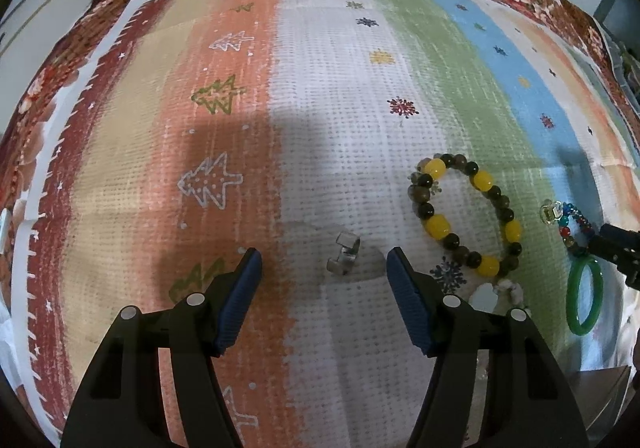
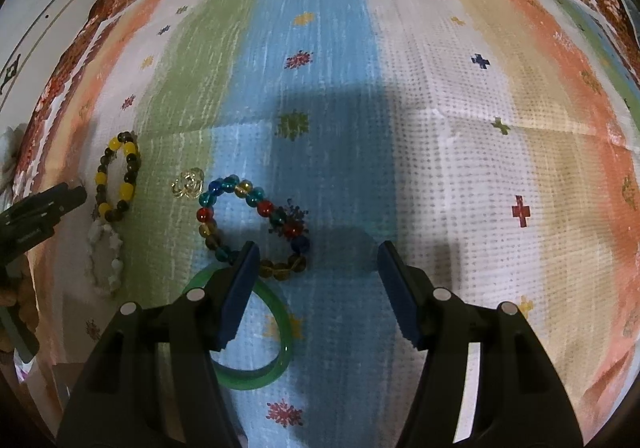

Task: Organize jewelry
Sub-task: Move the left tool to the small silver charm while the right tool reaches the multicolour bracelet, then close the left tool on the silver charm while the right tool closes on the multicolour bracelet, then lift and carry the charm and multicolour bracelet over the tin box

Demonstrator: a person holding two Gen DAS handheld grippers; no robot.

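The left gripper [image 1: 324,260] is hovering with its jaws spread wide around a small silver ring [image 1: 344,258] on the striped cloth [image 1: 320,88]; closing off-centre could flick it away. Rightward, a yellow-and-dark bead bracelet [image 1: 466,214], a multicoloured bead bracelet [image 2: 252,224] and a green bangle [image 2: 256,332] are lying close together. The right gripper [image 2: 314,256] is gaping open, holding nothing. Only the left view is showing the ring.

Silver ring [image 1: 344,257] between left hand-held gripper [image 1: 324,268] fingers — untouched
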